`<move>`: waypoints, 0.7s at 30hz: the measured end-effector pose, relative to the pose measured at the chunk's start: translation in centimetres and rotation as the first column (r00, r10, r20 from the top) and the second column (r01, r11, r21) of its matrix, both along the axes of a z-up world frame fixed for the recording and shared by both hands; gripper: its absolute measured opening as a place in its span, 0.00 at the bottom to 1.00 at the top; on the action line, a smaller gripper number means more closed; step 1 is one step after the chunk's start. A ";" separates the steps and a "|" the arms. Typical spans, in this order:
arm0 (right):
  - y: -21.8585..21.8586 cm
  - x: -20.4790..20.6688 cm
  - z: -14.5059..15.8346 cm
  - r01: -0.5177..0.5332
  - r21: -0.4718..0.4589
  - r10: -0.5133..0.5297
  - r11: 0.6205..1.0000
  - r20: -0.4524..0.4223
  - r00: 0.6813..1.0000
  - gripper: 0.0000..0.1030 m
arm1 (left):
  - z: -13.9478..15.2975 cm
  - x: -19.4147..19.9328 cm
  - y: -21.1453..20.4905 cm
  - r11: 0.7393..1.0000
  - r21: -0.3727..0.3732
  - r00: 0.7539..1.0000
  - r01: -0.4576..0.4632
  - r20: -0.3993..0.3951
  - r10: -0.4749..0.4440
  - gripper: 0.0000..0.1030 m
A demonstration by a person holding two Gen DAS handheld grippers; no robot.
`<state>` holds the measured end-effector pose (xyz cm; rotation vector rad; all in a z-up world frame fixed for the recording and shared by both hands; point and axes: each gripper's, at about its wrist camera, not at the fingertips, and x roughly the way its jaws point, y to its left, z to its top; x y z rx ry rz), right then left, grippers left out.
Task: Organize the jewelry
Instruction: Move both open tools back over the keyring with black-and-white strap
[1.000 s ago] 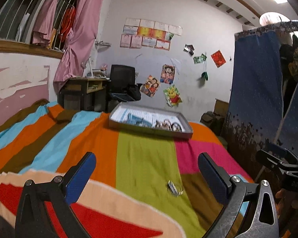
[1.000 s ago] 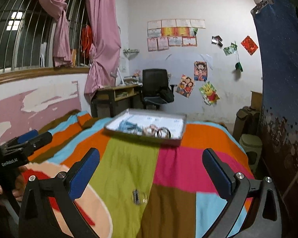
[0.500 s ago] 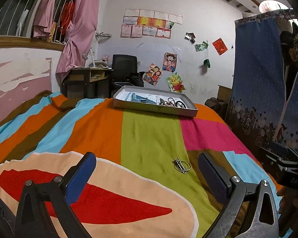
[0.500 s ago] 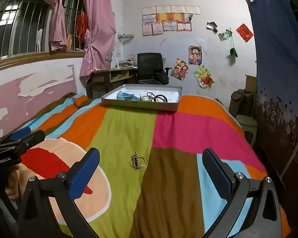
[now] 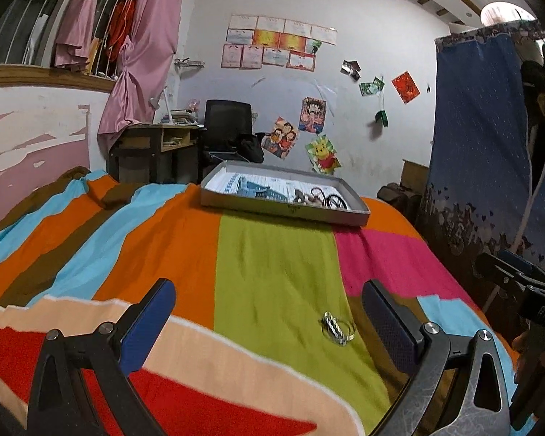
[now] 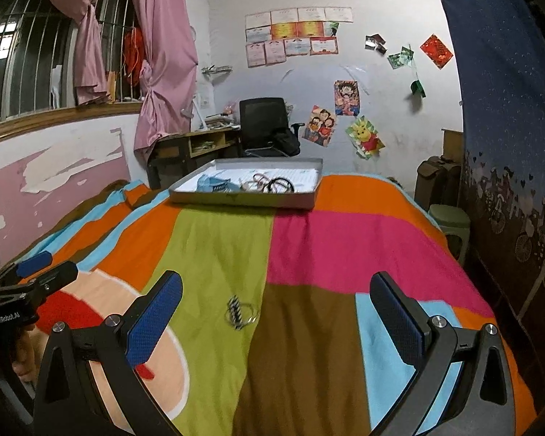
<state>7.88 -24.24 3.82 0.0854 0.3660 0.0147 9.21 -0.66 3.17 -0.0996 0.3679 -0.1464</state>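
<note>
A small silver jewelry piece (image 5: 338,328) of rings and a striped band lies on the green stripe of the bedspread; it also shows in the right wrist view (image 6: 239,312). A grey tray (image 5: 283,208) with several bracelets and a blue item sits at the far end of the bed; it also shows in the right wrist view (image 6: 247,200). My left gripper (image 5: 269,316) is open and empty, just left of the piece. My right gripper (image 6: 276,312) is open and empty, with the piece between its fingers, nearer the left one.
The striped bedspread (image 5: 134,247) covers the bed. A desk (image 6: 192,145) and black chair (image 6: 269,127) stand behind the tray. A blue curtain (image 6: 508,127) hangs on the right, with a green stool (image 6: 450,225) beside the bed. The pink wall (image 5: 29,156) is on the left.
Both grippers have tilted and shifted over the bed; the views swung lower and then partly back up. The jewelry piece has stayed in place. Both grippers stay open.
</note>
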 end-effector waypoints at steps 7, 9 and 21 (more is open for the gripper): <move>-0.5 3.0 1.4 0.013 -0.011 -0.013 1.000 0.037 0.999 0.99 | 0.4 3.9 -0.4 1.000 -0.025 1.000 -0.009 0.006 0.009 1.00; -0.5 4.0 1.8 0.015 -0.016 -0.015 1.000 0.044 0.999 0.99 | 0.3 4.9 -0.6 1.000 -0.028 1.000 -0.011 0.005 0.011 1.00; -0.4 11.7 1.7 0.002 -0.045 -0.001 0.999 0.028 1.000 0.99 | -2.9 12.4 -0.5 0.998 -0.051 0.991 -0.037 -0.127 0.030 1.00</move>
